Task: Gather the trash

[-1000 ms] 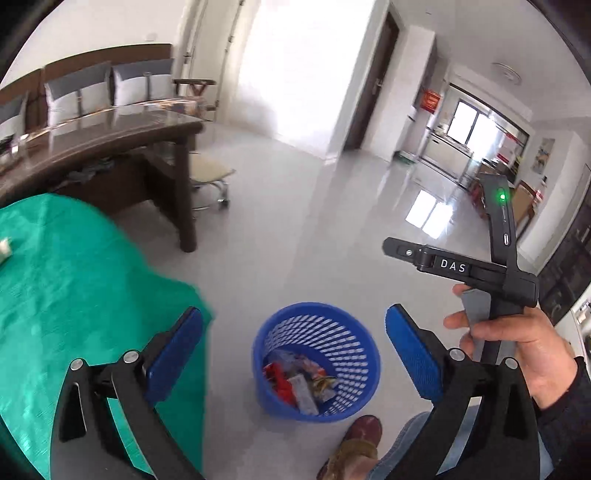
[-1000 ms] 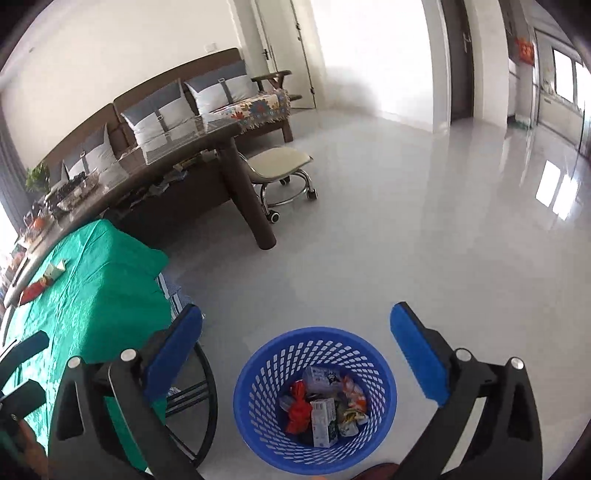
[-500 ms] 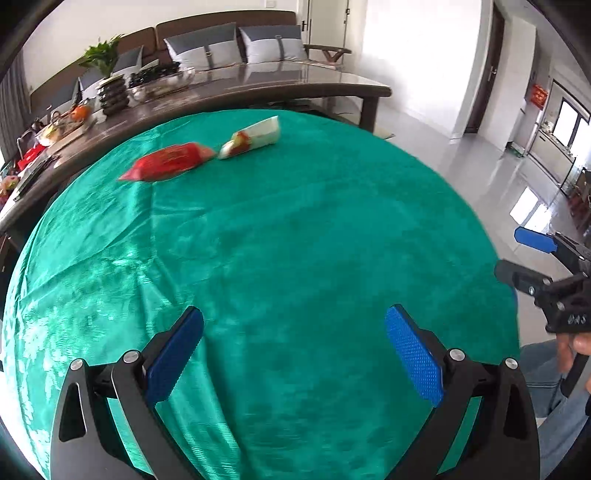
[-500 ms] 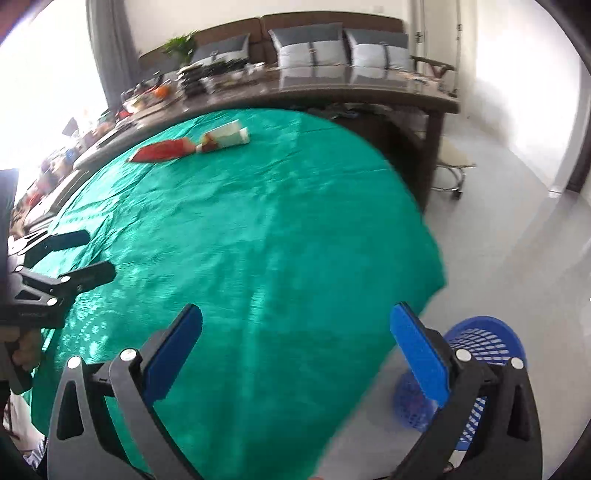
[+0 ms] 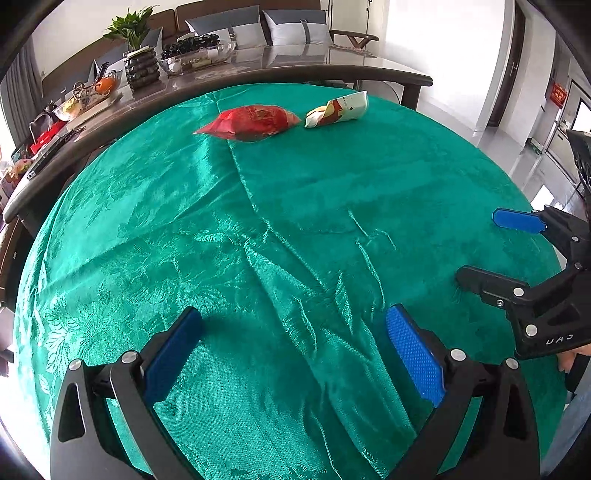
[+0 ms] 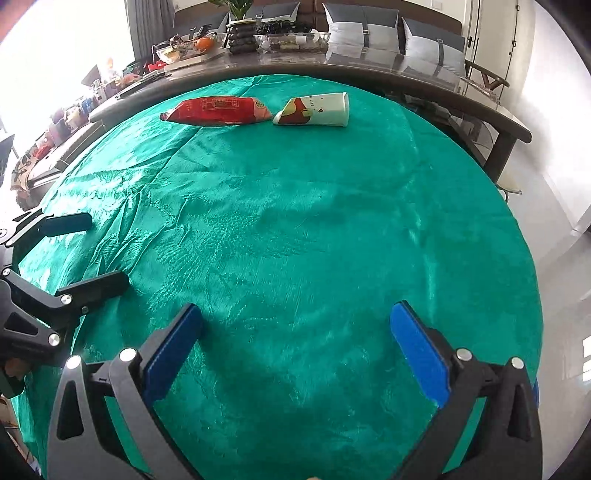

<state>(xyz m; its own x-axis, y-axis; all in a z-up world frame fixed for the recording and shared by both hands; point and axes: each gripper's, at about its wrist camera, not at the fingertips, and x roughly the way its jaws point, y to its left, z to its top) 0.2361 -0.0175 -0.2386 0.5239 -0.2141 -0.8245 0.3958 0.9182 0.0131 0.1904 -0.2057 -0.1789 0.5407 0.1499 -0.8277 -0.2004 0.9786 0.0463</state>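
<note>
A red snack packet [image 5: 249, 122] [image 6: 218, 110] and a crushed white paper cup [image 5: 338, 109] [image 6: 316, 110] lie side by side at the far edge of the round table with the green cloth [image 5: 295, 240] [image 6: 295, 229]. My left gripper [image 5: 291, 343] is open and empty over the near part of the cloth. My right gripper [image 6: 295, 339] is open and empty, also over the near part. Each gripper shows in the other's view, the right one [image 5: 487, 251] at the right edge and the left one [image 6: 92, 254] at the left edge, both far from the trash.
A long dark table [image 5: 258, 70] stands behind the round one, with a potted plant [image 5: 138, 55], a glass fruit bowl [image 5: 199, 51] and clutter. A sofa with grey cushions [image 6: 362, 22] lines the wall. Glossy floor [image 5: 535, 173] lies to the right.
Both grippers swung from the blue waste basket on the floor round to the green table. The packet and the cup now sit nearer and more central in both views.
</note>
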